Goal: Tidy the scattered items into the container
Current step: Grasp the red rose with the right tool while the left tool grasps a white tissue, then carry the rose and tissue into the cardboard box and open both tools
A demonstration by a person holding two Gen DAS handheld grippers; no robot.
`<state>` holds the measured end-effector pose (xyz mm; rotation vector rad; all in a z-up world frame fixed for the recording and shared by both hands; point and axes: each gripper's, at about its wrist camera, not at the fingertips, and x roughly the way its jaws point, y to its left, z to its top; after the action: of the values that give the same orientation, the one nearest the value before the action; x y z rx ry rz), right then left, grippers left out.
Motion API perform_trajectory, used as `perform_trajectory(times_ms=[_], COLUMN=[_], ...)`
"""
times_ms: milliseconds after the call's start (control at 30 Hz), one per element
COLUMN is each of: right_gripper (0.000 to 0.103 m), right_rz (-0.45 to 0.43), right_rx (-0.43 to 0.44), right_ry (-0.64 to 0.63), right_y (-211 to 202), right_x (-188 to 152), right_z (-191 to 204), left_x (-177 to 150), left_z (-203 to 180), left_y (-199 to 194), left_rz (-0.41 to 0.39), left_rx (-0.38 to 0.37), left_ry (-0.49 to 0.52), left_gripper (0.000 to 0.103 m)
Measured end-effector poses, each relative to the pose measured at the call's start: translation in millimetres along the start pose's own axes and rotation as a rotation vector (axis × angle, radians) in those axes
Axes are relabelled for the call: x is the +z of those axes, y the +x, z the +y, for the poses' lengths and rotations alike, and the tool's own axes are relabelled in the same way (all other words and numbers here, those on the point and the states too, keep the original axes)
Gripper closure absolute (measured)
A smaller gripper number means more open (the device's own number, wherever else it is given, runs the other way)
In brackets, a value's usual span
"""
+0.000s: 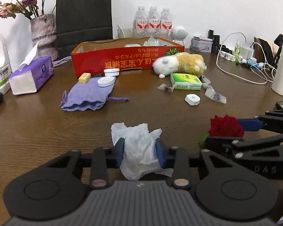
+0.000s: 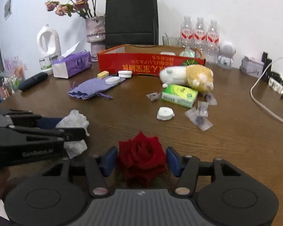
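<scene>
Tissue (image 1: 141, 150) sat crumpled on the table (image 1: 47, 131) between your left gripper's (image 1: 140, 152) narrow jaws, pads touching its sides, while your right gripper (image 2: 141, 159) stood wider, clear around the rose (image 2: 141, 150), both well short of the box (image 1: 122, 60).

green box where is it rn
In both views the green box lies on the table right of centre, touching the plush toy behind it, in front of the red tray.

red rose (image 2: 141, 150), white tissue (image 1: 139, 146), purple pouch (image 1: 88, 95) (knit texture), orange-red box (image 1: 122, 60)
</scene>
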<state>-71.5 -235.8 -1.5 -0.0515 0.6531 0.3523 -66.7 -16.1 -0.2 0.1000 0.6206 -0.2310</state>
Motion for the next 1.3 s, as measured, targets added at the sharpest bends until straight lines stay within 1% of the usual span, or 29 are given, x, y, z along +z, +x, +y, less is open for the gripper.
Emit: perform_trajectory(times_ms=[100, 167, 267, 333, 400, 467, 500, 567, 600, 633, 667, 700, 733, 767, 800, 867, 900, 967, 1000, 1033, 1067, 1100, 1133, 1167, 1233, 1267, 1300], right_gripper=[0.056, 0.056, 0.056, 0.056, 0.056, 0.055, 0.055, 0.055, 0.055, 0.055, 0.055, 0.055, 0.055, 0.055, 0.055, 0.055, 0.055, 0.053, 0.047, 0.042, 0.034, 0.028, 0.026, 0.026, 0.026, 0.026, 0.026], right_rz=[-0.007, -0.024, -0.079, -0.128, -0.184, -0.224, -0.216, -0.138, -0.090, -0.038, 0.010, 0.061, 0.116, 0.163, 0.205, 0.263, 0.278, 0.302, 0.299, 0.293, 0.296, 0.299, 0.303, 0.310, 0.329, 0.330, 0.324], right_rx=[0.004, 0.027, 0.036, 0.039, 0.030, 0.016, 0.019, 0.022, 0.008, -0.006, -0.024, -0.043, -0.062, -0.081, -0.099, -0.147, -0.173, -0.194, -0.202, -0.209, -0.208, -0.204, -0.203, -0.200, -0.187, -0.173, -0.156], right_ry=[0.026, 0.068, 0.098, 0.094, 0.068, 0.021, 0.001, -0.018, -0.016, -0.010, 0.002, 0.016, 0.029, 0.039, 0.041, 0.028, 0.018, 0.010, -0.008, -0.026, -0.039, -0.051, -0.055, -0.047, -0.005, 0.020, 0.045], right_y=[1, 1, -1, 1, 8, 27, 42, 86, 111, 138, 165, 192, 220, 245, 268, 302, 314, 330, 332, 334, 336, 337, 338, 338, 333, 327, 318], right_x=[5, 15, 43, 72, 110, 155, 179, 230, 252, 272, 288, 302, 311, 316, 318, 313, 309, 302, 301, 299, 298, 298, 297, 298, 303, 306, 310], right_z=[-5, -13, -24, -32, -41, -51, -57, -70, -77, -83, -90, -95, -99, -103, -106, -108, -109, -112, -110, -107, -105, -103, -103, -103, -106, -107, -109], left_x=[2, 8, 30, 58, 101, 150, 178, 224, 244, 262, 278, 287, 293, 298, 302, 304, 304, 303, 304, 305, 306, 306, 306, 308, 313, 317, 322], left_z=[4, 10, 24, 36, 49, 59, 63, 65, 64, 64, 66, 68, 69, 68, 68, 69, 69, 71, 74, 77, 78, 78, 77, 77, 82, 84, 86], left_y=[-1, -2, -5, -3, 9, 31, 50, 91, 116, 146, 179, 207, 233, 261, 285, 320, 330, 342, 344, 343, 341, 339, 338, 336, 325, 317, 309], left_rz=[-0.020, -0.033, -0.104, -0.166, -0.224, -0.254, -0.253, -0.233, -0.214, -0.158, -0.080, -0.026, 0.021, 0.077, 0.126, 0.204, 0.214, 0.217, 0.222, 0.210, 0.186, 0.169, 0.170, 0.176, 0.180, 0.175, 0.167], left_rx=[-0.020, -0.027, -0.035, -0.049, -0.040, -0.041, -0.045, -0.053, -0.039, -0.029, -0.030, -0.008, 0.041, 0.085, 0.103, 0.081, 0.075, 0.079, 0.069, 0.050, 0.046, 0.064, 0.077, 0.073, 0.063, 0.067, 0.072], left_ry=[-0.015, -0.048, -0.075, -0.073, -0.055, -0.022, -0.007, 0.038, 0.058, 0.062, 0.058, 0.051, 0.057, 0.084, 0.099, 0.104, 0.101, 0.079, 0.058, 0.040, 0.034, 0.046, 0.065, 0.073, 0.051, 0.040, 0.032], left_gripper=[0.082, 0.084, 0.084, 0.084, 0.084, 0.083, 0.083, 0.083, 0.083, 0.083, 0.083, 0.083, 0.083, 0.083, 0.083, 0.082, 0.079, 0.073, 0.069, 0.066, 0.058, 0.052, 0.051, 0.049, 0.047, 0.045, 0.039])
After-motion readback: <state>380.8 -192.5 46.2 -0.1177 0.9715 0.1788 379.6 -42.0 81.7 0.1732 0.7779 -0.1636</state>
